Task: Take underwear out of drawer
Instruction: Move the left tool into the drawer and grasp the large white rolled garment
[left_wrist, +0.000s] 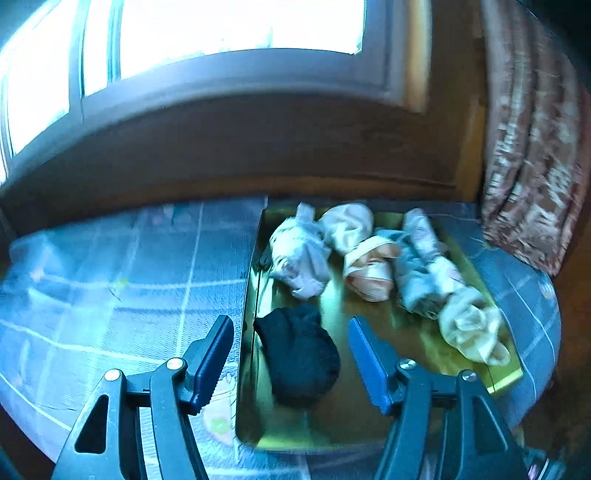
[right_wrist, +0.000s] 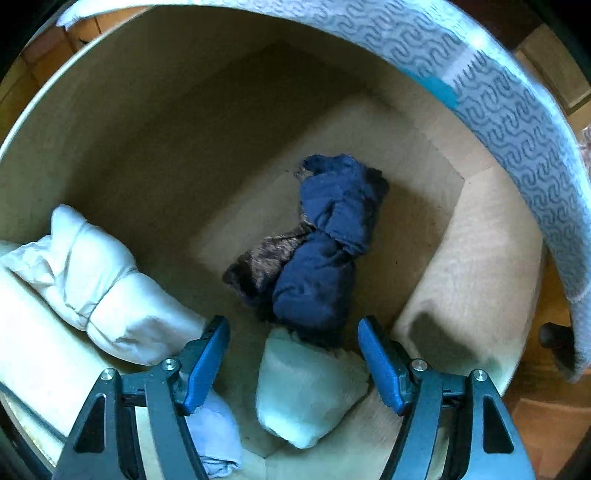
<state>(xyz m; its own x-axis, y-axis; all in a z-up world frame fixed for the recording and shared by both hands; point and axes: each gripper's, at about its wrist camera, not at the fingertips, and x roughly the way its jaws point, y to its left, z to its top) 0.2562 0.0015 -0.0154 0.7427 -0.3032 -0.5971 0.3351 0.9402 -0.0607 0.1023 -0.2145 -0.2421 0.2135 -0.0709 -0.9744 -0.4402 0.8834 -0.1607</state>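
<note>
My right gripper (right_wrist: 293, 354) hangs spread over the drawer (right_wrist: 461, 280), gripping nothing, with the navy underwear (right_wrist: 325, 251) just beyond its tips on the drawer floor and a pale roll (right_wrist: 306, 391) between them. I judge I'm picking 1; next, reach and pinch. My left gripper (left_wrist: 291, 354) hovers spread over a tray (left_wrist: 369, 406).

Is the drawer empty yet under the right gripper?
Not empty. The drawer holds a navy bundle, a white roll and a pale bundle below the open right gripper.
</note>
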